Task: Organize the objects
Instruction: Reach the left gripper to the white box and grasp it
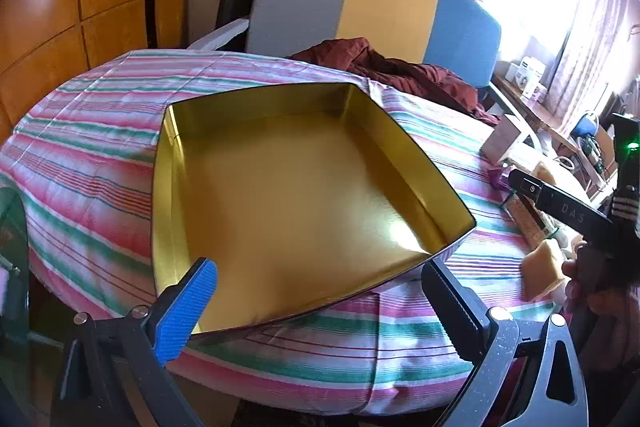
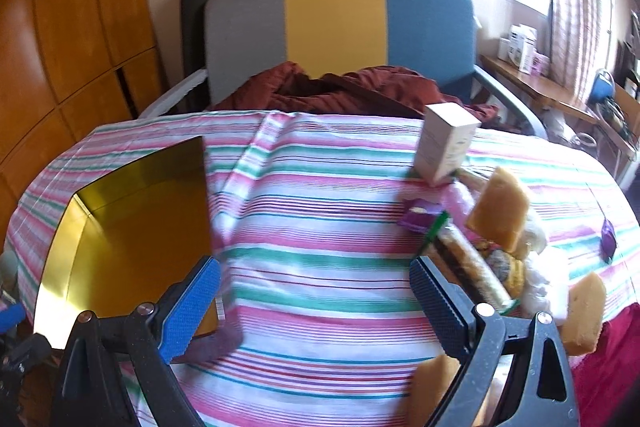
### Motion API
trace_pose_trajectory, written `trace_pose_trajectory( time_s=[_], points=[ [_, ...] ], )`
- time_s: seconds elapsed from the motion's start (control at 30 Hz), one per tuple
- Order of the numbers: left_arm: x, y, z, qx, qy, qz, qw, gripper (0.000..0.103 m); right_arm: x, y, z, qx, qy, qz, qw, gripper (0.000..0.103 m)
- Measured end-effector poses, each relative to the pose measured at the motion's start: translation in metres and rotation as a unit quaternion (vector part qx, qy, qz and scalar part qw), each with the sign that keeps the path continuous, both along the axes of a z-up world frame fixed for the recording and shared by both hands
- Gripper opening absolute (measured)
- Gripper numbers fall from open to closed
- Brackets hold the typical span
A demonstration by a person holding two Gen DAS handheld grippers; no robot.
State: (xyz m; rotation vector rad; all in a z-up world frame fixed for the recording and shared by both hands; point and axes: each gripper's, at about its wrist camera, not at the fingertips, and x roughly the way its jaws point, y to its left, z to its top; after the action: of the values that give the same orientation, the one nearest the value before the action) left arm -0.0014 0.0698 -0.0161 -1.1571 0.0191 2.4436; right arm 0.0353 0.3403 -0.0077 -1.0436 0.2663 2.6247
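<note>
Both grippers, the left gripper (image 1: pixel 320 301) and the right gripper (image 2: pixel 316 301), have their jaws released and grasp nothing. The gold tin (image 1: pixel 304 195) lies on the striped surface (image 2: pixel 320 219). From the right wrist, the tin is at 9 o'clock, and the white box (image 2: pixel 446 147), sponges (image 2: pixel 498 211) and snack packet (image 2: pixel 468 267) are at 2 o'clock.

Gold tin (image 1: pixel 296 187), pink-green striped cloth (image 1: pixel 92 163), perhaps yellowish sponges (image 2: pixel 498 213)

An open gold tin (image 1: pixel 304 195) sits empty and flat on the striped bench. Well to its right lie yellow sponges (image 2: pixel 500 211), a white box (image 2: pixel 446 147) standing upright, purple wrappers (image 2: pixel 418 213) and a long packet (image 2: pixel 468 267).
</note>
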Motion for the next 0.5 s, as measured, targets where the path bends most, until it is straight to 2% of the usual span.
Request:
trace_pose_trajectory(
  time_s=[0.3, 0.5],
  points=[
    [0.002, 0.028, 0.001, -0.016, -0.003, -0.061, 0.9980, 0.102, 0.014, 0.052, 0.006, -0.001, -0.005, -0.047, 0.999, 0.097],
    [-0.005, 0.057, 0.016, 0.003, 0.007, -0.110, 0.9940, 0.103, 0.022, 0.100, 0.019, -0.010, -0.003, -0.087, 0.996, 0.097]
  ],
)
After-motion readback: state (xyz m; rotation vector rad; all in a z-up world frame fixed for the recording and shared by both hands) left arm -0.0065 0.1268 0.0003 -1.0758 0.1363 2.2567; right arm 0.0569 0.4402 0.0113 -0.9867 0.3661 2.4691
